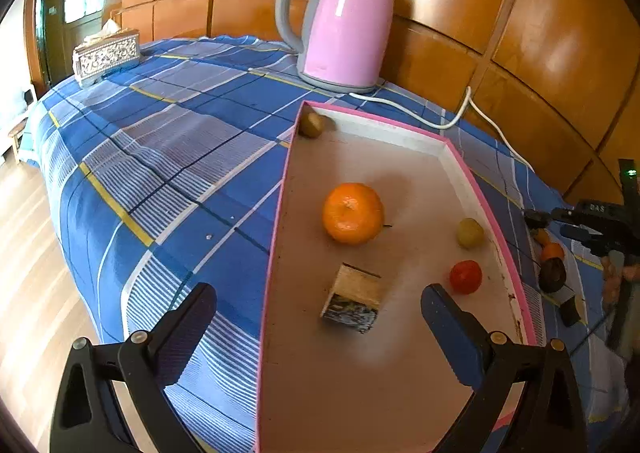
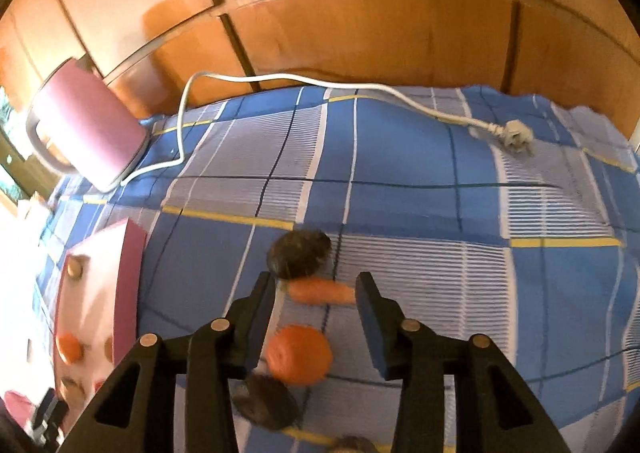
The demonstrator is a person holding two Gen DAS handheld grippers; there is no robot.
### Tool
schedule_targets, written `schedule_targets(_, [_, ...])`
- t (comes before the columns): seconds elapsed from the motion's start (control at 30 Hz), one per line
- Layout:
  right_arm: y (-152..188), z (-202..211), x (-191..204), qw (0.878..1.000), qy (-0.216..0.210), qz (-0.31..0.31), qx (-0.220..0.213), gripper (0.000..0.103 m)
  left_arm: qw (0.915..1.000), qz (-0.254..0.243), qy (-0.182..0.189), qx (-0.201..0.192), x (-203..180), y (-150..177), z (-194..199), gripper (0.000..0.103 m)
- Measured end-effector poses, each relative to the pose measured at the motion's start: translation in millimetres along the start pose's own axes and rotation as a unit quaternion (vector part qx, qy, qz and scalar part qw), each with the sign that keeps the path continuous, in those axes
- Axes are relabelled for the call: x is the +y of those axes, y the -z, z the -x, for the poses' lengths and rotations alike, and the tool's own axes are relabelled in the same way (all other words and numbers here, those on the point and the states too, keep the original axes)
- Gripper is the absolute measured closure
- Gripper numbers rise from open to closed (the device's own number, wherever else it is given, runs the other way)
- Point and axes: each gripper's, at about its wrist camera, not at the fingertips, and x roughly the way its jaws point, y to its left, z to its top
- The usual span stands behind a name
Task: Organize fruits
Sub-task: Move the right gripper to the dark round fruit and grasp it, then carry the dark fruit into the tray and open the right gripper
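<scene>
Now the right gripper, its jaws apart with nothing held, should be lowered slowly around the small orange fruit (the picture is blurry).

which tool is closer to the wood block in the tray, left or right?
Left. The left tool hangs open right over the wood block in the pink tray. The right tool is outside the tray, over fruit on the tablecloth.
</scene>
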Motion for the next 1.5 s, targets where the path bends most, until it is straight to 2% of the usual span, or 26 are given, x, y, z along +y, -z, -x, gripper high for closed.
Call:
schedule_targets(0.17, [-13.3, -22.5, -2.5, 0.999, -0.010, -0.042, 0.008, 0.061, 1.0000, 0.006, -0.001, 0.007, 2.7, 1.1, -3.6, 0.000])
schedule_targets(0.3, [-17.2, -42.0, 3.2, 0.999, -0.016, -0.045, 0.027, 0.063, 0.9999, 0.007, 0.001, 0.008, 3.1, 1.0, -4.0, 0.000])
schedule_targets(0.57, [-13.5, -22.0, 18.2, 1.000, -0.020, -0.013, -0.012, 0.066, 0.9999, 0.011, -0.002, 0.000, 4.2, -1.1, 1.1, 0.000])
schedule_targets(0.9, [12.7, 20.8, 61.1, 0.996, -0.063, 0.057, -0.041, 0.070, 0.9996, 0.019, -0.018, -0.007, 5.3, -2.5, 10.5, 0.000])
schedule_targets(1.23, [34.6, 41.9, 119.8, 0.983, -0.127, 0.130, -0.039, 0.072, 0.9997, 0.014, -0.018, -0.009, 3.6, -1.7, 13.4, 0.000])
schedule_targets(1.5, [46.9, 34.1, 163.8, 0.973, -0.162, 0.161, -0.020, 0.072, 0.9996, 0.017, -0.020, -0.006, 5.8, -0.6, 10.7, 0.000])
